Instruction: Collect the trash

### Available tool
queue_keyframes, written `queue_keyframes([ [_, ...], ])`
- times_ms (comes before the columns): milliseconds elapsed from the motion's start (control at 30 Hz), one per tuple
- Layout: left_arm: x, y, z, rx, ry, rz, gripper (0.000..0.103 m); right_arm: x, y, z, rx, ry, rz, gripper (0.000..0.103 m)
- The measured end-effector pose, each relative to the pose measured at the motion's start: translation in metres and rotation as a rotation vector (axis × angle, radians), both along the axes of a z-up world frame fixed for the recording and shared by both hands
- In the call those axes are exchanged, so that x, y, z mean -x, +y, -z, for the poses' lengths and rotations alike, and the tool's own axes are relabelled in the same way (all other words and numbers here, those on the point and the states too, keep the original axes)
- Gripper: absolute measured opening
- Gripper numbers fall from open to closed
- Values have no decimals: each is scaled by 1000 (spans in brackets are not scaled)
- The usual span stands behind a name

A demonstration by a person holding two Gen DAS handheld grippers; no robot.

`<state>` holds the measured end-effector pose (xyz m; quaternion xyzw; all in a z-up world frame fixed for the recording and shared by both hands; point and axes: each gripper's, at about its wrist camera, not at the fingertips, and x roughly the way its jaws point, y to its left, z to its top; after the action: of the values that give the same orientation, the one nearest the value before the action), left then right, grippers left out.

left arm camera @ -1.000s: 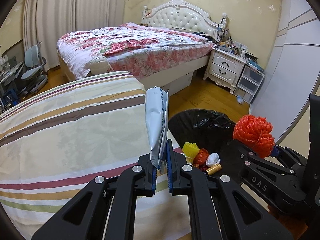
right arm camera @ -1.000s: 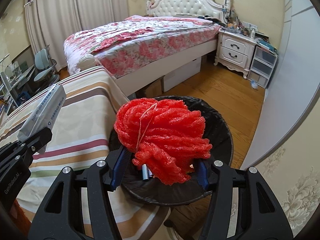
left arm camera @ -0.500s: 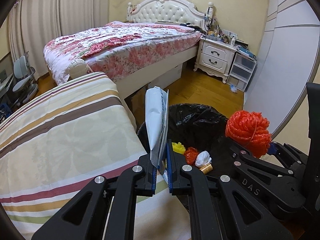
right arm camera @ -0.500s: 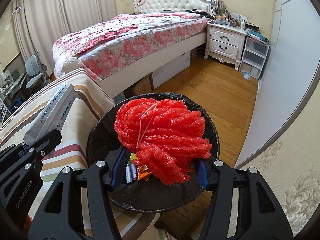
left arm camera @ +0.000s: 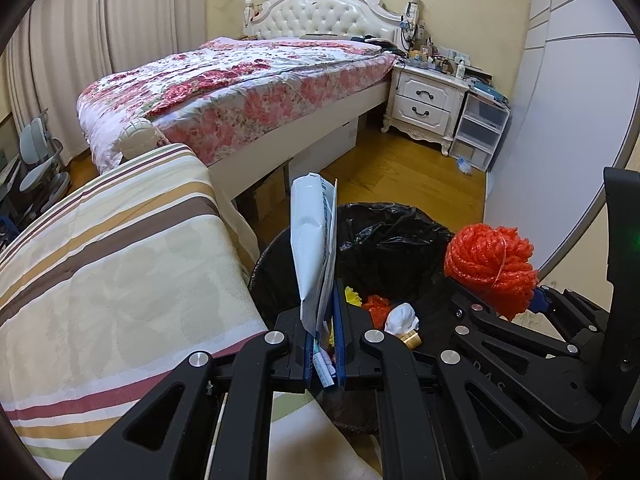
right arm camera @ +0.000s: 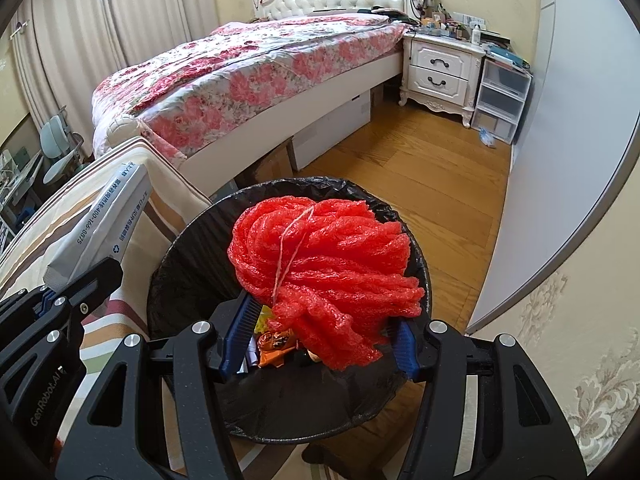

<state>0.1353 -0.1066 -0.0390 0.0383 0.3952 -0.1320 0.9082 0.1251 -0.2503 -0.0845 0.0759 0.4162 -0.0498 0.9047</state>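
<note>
Trash is in both grippers, held over the black-lined trash bin [right arm camera: 288, 404]: the right gripper [right arm camera: 316, 344] has its jaws clamped on a red foam-net bundle [right arm camera: 328, 276] above the bin's mouth, and the left gripper [left arm camera: 322, 356] has its jaws pressed together on a white mailer bag [left arm camera: 312, 248] at the bin's near-left rim. The step in hand looks like the drop. Next, each pair of jaws should part once its load hangs inside the rim. A striped bed cover [left arm camera: 112, 280] lies left of the bin; a floral bed [left arm camera: 248, 88], nightstand [left arm camera: 424, 104] and wooden floor [left arm camera: 400, 176] lie beyond.
</note>
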Motion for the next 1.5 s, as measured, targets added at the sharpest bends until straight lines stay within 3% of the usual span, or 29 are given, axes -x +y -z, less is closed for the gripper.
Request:
queue_keyframes([
  [200, 0, -3, 2, -1, 10, 5, 10, -3, -3, 2, 3, 4, 12, 58],
  [267, -1, -3, 2, 0, 16, 2, 12, -4, -4, 3, 5, 6, 12, 64],
  [400, -1, 1, 1, 4, 16, -10, 30, -4, -6, 3, 12, 8, 23, 66],
  [533, 0, 4, -1, 16, 13, -19, 42, -4, -8, 4, 8, 12, 29, 67],
  [967, 2, 7, -3, 24, 10, -25, 47, -2, -4, 2, 6, 3, 23, 76],
  [1167, 4, 10, -4, 29, 3, -26, 47, -2, -5, 3, 8, 9, 29, 76],
  [1500, 10, 19, -9, 25, -27, -38, 57, 3, -5, -2, 11, 2, 38, 76],
])
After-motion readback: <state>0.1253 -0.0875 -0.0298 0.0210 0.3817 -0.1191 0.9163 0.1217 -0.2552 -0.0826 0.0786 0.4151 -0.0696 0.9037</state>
